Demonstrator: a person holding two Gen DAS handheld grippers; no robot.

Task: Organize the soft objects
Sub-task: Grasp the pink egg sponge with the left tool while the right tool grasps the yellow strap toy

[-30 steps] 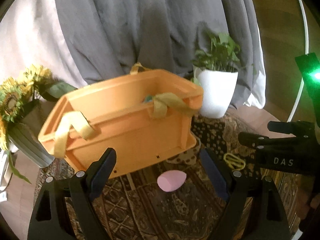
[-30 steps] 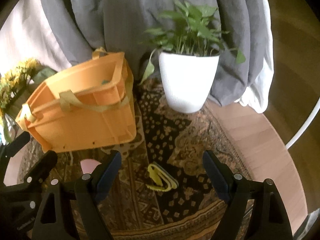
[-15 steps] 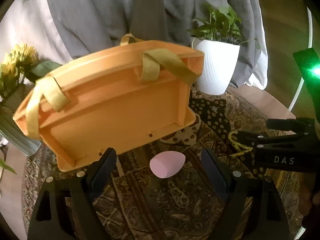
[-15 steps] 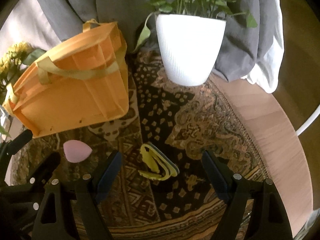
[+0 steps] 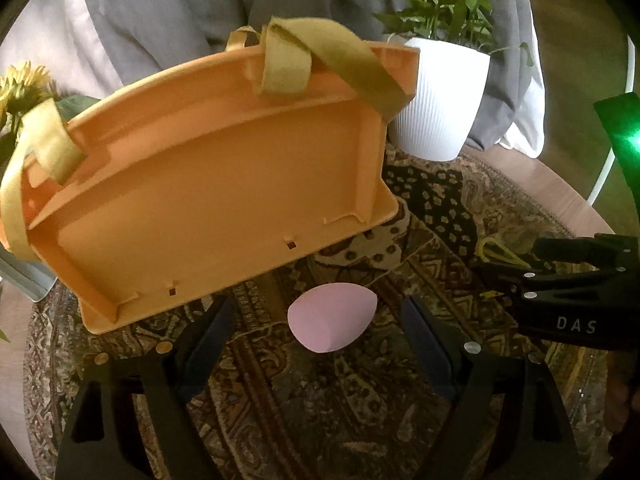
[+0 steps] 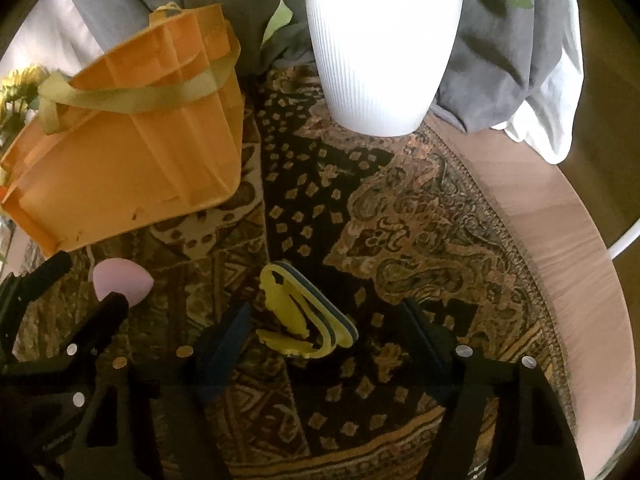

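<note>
A pink egg-shaped sponge (image 5: 332,316) lies on the patterned rug (image 5: 360,420), just in front of the orange basket (image 5: 208,184). My left gripper (image 5: 320,340) hangs low over the sponge and is open. The sponge sits between the fingertips, and neither pad touches it. To the right lies a yellow folded soft piece (image 6: 304,316) with a blue layer. My right gripper (image 6: 324,332) straddles it with its jaws closing, the pads still apart from it. The left gripper (image 6: 60,292) and the sponge (image 6: 120,280) also show at the left of the right wrist view.
The orange basket (image 6: 132,148) with olive strap handles stands tilted at the back left. A white ribbed plant pot (image 6: 384,52) stands behind the rug, against grey cloth. Sunflowers (image 5: 20,84) are at the far left. The round wooden table's edge (image 6: 560,240) curves along the right.
Both grippers have sunk toward the rug and tipped further down. The sponge and the yellow piece now sit between their fingertips. The right jaws have narrowed.
</note>
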